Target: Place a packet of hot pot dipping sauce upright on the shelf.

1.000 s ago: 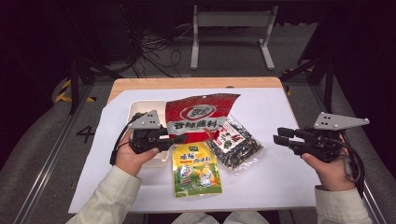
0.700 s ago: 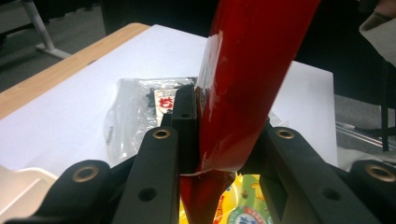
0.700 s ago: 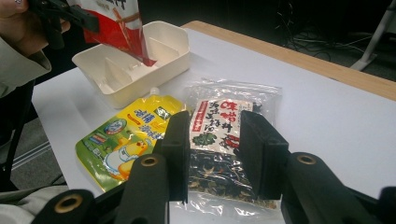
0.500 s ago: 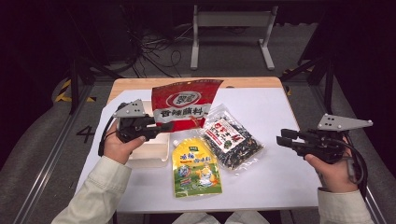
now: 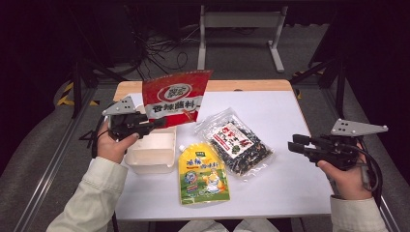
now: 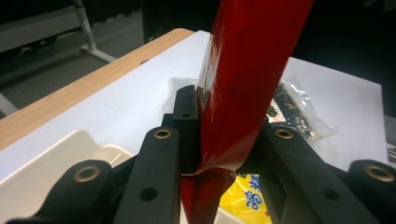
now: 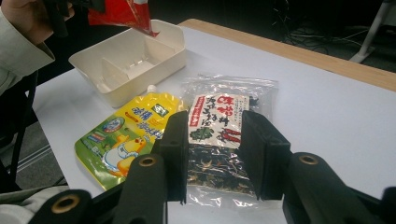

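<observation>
Since the earlier high view, our left gripper (image 5: 153, 123) has carried the red sauce packet (image 5: 175, 96) leftward off the table sheet, so it now hangs upright above the white divided tray (image 5: 150, 153); our right gripper (image 5: 296, 143) has barely shifted, though its jaws have just been opening a little, with nothing between them.

Starting at the jaws: in the left gripper view the 2 black pads are nearly closed and pinch the red packet (image 6: 243, 84) low down, close to its crumpled bottom edge, while most of the bag stands tall above the grip. That is our main worry (a thin foil edge is a poor handle): the top-heavy bag could fold over or slide out of the pinch and land across the tray wall instead of inside a compartment. A corner already dips toward the tray (image 7: 126, 60) in the right gripper view, so it could snag on a divider as we lower it.

Our right gripper (image 7: 212, 144) hovers part open and empty near the right table edge, its jaws framing the seaweed bag (image 7: 219, 135) farther off. Just beside that bag lies the yellow spout pouch (image 5: 203, 173), touching the tray's front corner; a careless sweep could nudge either one.
</observation>
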`<state>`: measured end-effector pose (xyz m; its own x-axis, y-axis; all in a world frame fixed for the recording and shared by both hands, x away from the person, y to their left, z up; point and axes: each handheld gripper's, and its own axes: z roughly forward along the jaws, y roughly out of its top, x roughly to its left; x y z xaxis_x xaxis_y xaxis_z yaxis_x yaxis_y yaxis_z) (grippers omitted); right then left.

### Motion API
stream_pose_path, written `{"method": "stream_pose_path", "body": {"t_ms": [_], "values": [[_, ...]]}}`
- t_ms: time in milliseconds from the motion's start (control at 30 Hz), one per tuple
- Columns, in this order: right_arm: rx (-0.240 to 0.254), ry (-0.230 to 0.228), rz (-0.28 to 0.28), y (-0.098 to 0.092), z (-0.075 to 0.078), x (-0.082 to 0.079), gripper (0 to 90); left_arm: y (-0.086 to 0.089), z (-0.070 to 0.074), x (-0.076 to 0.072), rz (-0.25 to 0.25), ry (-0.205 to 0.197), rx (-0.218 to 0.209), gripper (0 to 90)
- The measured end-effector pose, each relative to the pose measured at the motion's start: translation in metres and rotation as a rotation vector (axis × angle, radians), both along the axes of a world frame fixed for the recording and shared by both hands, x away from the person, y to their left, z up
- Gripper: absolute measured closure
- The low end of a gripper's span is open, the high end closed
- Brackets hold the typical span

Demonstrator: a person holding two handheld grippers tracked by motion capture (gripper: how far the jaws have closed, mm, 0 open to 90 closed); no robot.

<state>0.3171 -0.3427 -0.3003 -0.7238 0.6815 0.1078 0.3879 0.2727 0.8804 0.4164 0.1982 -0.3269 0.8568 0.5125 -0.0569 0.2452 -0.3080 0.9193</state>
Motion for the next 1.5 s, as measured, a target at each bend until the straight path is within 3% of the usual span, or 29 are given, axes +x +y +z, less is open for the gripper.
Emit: {"method": "stream_pose_path", "body": {"t_ms": [333, 467, 600, 767, 967, 1167, 1500], "values": [[0.014, 0.003, 0.009, 0.002, 0.0, 0.0, 61.8, 0.02, -0.003, 0.013, 0.058, -0.007, 0.005, 74.8], [0.029, 0.009, 0.012, 0.002, -0.001, 0.001, 61.5, 0.027, -0.005, 0.019, 0.087, 0.017, 0.036, 74.8], [0.033, 0.007, 0.015, 0.004, 0.0, 0.0, 61.3, 0.033, -0.01, 0.024, 0.124, 0.033, 0.039, 74.9], [0.032, 0.01, 0.019, 0.004, 0.0, 0.0, 61.4, 0.039, -0.015, 0.032, 0.146, 0.021, 0.068, 74.9], [0.031, 0.012, 0.024, 0.006, -0.001, 0.0, 60.9, 0.042, -0.02, 0.044, 0.163, 0.005, 0.104, 74.8], [0.035, 0.012, 0.018, 0.004, -0.002, -0.001, 60.5, 0.04, -0.025, 0.053, 0.18, 0.036, 0.132, 74.8], [0.038, 0.009, 0.009, 0.002, -0.001, -0.007, 60.5, 0.034, -0.035, 0.067, 0.19, 0.049, 0.16, 74.8]]}}
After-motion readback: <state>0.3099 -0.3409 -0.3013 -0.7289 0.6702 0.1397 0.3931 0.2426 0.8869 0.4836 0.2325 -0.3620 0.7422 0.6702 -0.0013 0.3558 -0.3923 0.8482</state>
